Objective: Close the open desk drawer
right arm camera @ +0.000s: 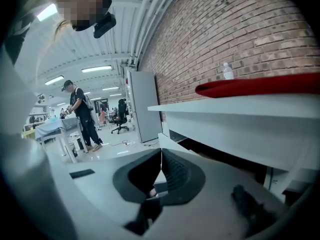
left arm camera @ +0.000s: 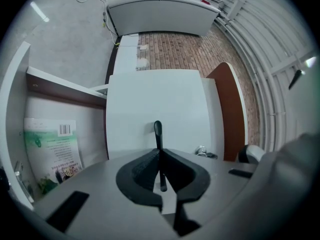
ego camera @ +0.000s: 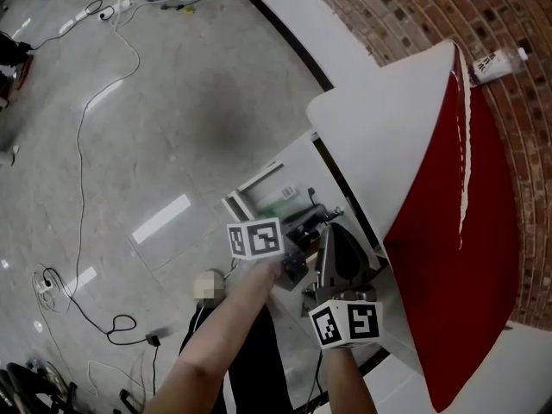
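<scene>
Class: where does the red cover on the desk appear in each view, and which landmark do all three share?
Head view: red cover fills the right side.
Left gripper view: narrow strip right of centre.
Right gripper view: thin band, upper right.
Shared landmark: brick wall.

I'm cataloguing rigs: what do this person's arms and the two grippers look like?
The left gripper and right gripper each have a pale grey body, black ribbed jaw pads and a white cube bearing black square markers. The forearms are bare; no sleeves show.
</scene>
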A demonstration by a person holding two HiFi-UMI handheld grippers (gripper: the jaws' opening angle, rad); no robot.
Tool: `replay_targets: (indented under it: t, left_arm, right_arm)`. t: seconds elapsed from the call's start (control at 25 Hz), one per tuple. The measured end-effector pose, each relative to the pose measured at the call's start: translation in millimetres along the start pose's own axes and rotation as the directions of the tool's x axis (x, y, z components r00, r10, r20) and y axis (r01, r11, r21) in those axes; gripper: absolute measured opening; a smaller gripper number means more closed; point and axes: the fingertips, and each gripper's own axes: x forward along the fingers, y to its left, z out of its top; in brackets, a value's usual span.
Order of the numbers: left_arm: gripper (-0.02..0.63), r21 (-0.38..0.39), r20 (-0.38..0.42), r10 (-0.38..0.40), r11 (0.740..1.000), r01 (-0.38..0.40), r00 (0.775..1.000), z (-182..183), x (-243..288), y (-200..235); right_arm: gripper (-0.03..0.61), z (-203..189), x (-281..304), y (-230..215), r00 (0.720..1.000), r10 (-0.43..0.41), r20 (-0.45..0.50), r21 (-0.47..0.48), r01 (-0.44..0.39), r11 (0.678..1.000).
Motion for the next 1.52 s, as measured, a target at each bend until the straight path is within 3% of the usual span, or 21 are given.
replay_targets:
  t: [0.28,1.08,1.4,1.52]
  left_arm:
    - [0.023,-0.006,-0.004,-0.012,1.0,0.012,1.0,2.8,26.6,0.3]
    - [0.035,0.047,-0.189,-0.064,0.996,0.074,0.98,2.2,50.0,0.7]
    - [0.041,0.038,-0.163,0.012,0.999,-0.006,0.987,4.0,48.9,0.4]
    - [0.078,0.045,-0.153,0.038,0.999,-0.031,0.988,7.4,36.8,0.7]
  right_arm:
    - [0.012,-10.5,6.6,-13.9,1.0,-0.022,-0.022,0.007,0.022,1.0]
    - [0.012,-21.4,12.9,-48.6,0.961,-0.274,0.046,0.045,0.272,0.961]
    - [0.012,-24.0,5.3,-49.9,0.957,-0.289,0.035,0.045,0.287,0.957]
    - [0.012,-24.6,0.6,-44.8,0.959,-0.282,0.028,0.053,0.28,0.959]
